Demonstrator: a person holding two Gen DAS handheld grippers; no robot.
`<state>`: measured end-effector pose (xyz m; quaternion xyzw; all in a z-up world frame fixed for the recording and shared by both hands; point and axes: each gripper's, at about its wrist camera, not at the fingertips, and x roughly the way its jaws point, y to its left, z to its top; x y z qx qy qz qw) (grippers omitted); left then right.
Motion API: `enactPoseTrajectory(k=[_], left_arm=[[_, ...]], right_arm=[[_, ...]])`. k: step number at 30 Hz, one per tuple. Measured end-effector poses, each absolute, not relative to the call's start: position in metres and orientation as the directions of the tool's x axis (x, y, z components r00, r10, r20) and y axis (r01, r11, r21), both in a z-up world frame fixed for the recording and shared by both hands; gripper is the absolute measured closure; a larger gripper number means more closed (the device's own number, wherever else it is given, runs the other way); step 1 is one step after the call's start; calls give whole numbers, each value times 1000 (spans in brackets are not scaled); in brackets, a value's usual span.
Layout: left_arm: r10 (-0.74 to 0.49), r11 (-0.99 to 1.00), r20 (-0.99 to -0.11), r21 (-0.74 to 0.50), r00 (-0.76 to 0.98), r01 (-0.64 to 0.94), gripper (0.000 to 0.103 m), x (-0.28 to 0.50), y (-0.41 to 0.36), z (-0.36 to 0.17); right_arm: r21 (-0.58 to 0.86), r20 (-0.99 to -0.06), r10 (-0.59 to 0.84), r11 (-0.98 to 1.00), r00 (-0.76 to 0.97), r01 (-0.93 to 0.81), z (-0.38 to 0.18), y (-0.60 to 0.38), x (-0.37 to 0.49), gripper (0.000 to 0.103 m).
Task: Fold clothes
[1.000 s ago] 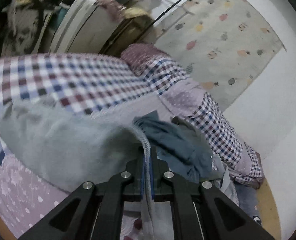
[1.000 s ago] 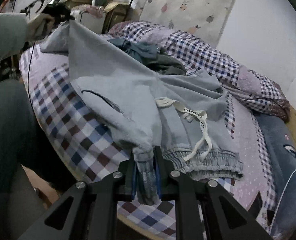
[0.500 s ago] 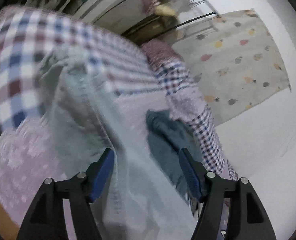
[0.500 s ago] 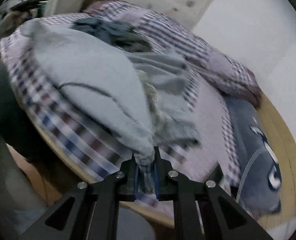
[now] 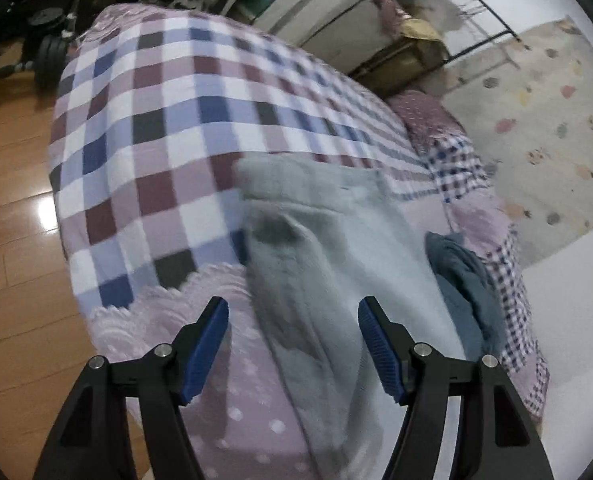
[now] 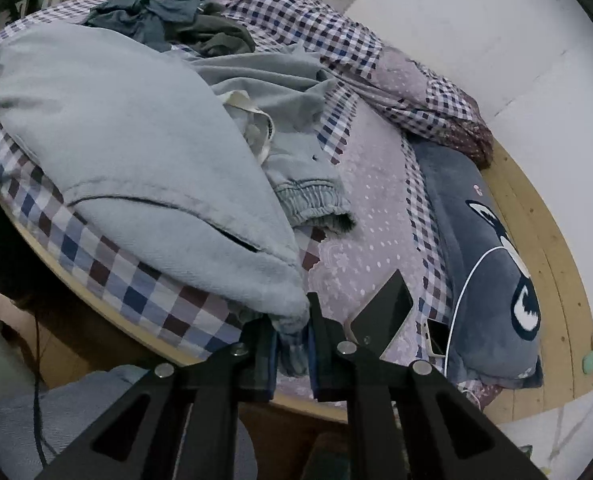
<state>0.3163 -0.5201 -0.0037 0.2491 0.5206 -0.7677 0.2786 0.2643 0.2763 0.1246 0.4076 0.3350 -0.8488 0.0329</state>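
Grey fleece sweatpants (image 6: 128, 152) lie spread over the checked purple, blue and white bedspread (image 5: 144, 148), one leg folded across toward the bed's near edge. Right gripper (image 6: 292, 344): jaws clenched on a bunched ribbed cuff of the sweatpants, fabric pinched between the blue pads, at the mattress edge. Elastic waistband with cream drawstring (image 6: 256, 128) shows just past the folded leg. Left gripper (image 5: 292, 344): jaws spread wide, released, nothing pressed by either pad; the grey cloth lies below and between them on the bed, blurred. Crumpled dark teal garment (image 5: 464, 280) sits beside the sweatpants, toward the wall. Dark flat phone-like slab (image 6: 384, 312) rests on the dotted lilac sheet (image 6: 380, 208) near the right gripper. Navy plush cushion with a white cartoon face (image 6: 492, 264) lies along the far side, against the wooden bed frame (image 6: 552, 240).
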Motion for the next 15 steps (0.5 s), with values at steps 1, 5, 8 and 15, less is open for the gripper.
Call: enactPoseTrajectory(k=[1,5,8,15], left_arm=[[-171,-300,-676,-657,-717,692,32,316,-524,-6],[-229,-304,-680,-630,-697,715,36,316,-540,-4],[-240,-347,-677,-609,-695,713,38,310,-554,0],[-255,-390,-692,-565,-675,727,84,307,-577,11]], right_arm=[[-543,-716,221,-773,-663,328,124,276,264,93],[-529,-734,223,-780,-641,335,119,274,266,93],[-495,-768,201,-788,-608,365,115,274,267,93],[-447,-795,154,-802,-587,395,118,268,268,89]])
